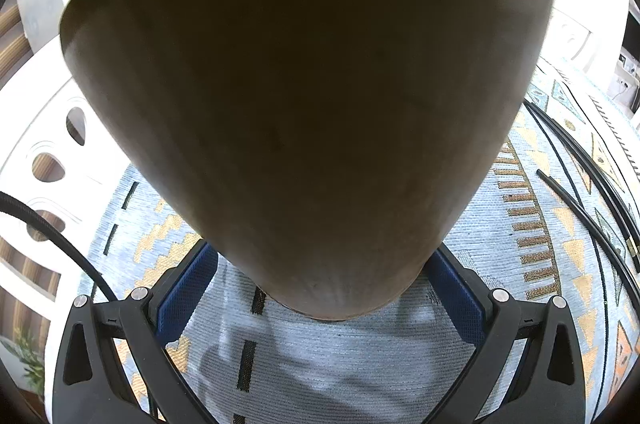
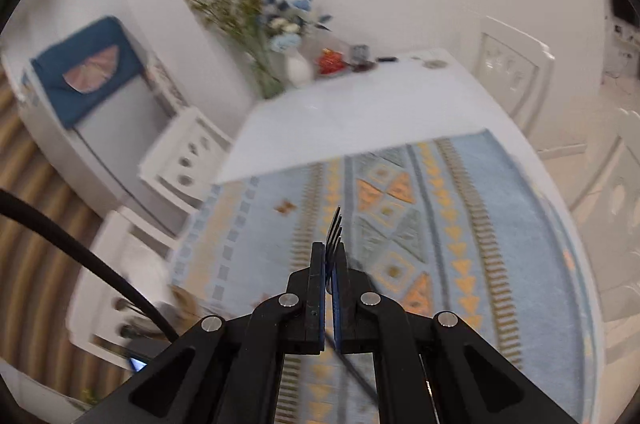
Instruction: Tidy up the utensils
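Above the patterned cloth [image 2: 500, 207], right hand-held gripper [image 2: 329, 256] clamps a fork [image 2: 335, 228]; left [image 1: 320, 288] seemingly grips a holder [image 1: 304, 83].

- From my left feed, a brown holder [image 1: 308, 95] filled the view; its top ran past the frame edge.
- It hid my jaws' tips.
- On my right feed, the fork [image 2: 334, 236] handle stayed hidden; the flowers [image 2: 256, 19] were blurred.

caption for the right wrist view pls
Right tool shut on a black fork, tines up, above the patterned blue table runner.
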Tool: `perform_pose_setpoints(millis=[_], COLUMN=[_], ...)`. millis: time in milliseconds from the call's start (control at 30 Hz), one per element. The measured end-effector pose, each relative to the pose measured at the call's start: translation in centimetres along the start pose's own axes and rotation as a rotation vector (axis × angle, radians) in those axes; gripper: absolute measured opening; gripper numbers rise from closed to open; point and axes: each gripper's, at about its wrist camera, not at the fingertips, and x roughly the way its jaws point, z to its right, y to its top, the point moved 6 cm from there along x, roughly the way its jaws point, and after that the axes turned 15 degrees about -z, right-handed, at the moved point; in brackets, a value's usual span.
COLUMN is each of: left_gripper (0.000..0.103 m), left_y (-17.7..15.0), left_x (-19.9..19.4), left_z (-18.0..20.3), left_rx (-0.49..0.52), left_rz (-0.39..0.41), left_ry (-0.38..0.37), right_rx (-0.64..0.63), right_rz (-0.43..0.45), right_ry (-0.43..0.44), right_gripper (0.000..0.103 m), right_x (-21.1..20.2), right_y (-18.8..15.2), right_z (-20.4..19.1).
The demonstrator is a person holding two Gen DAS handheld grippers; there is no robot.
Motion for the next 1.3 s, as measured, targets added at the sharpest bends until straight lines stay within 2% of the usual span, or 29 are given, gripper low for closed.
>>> perform_pose_setpoints(millis=[300, 433, 533, 767, 1033, 1300], left_gripper=[0.103, 0.103, 0.103, 0.103, 0.103, 0.103], left_y=[0.1, 0.1, 0.1, 0.1, -0.1, 0.2], left_x=[-0.1, -0.1, -0.1, -0.2, -0.6, -0.6], left_z=[0.2, 0.2, 0.2, 0.2, 0.1, 0.2], left_rx=[0.001, 0.001, 0.001, 0.000, 0.000, 0.002], left_rz=[0.000, 0.000, 0.000, 0.002, 0.004, 0.002], left_ry=[0.001, 0.000, 0.000, 0.000, -0.001, 0.001], right_rx=[-0.111, -0.178, -0.231, -0.332, -0.380, -0.299], right_rz=[0.082, 0.101, 0.074, -0.034, -0.109, -0.176], right_ry=[0.221, 0.288, 0.353, 0.371, 0.338, 0.260], right_gripper=[0.002, 0.002, 0.002, 0.002, 0.002, 0.003], right_x=[-4.3, -5.3, -5.0, -1.0, 2.3, 3.4], right_y=[3.8, 4.3, 4.2, 1.8, -0.4, 0.2], right_z=[-9.7, -13.7, -17.0, -21.7, -22.2, -17.1])
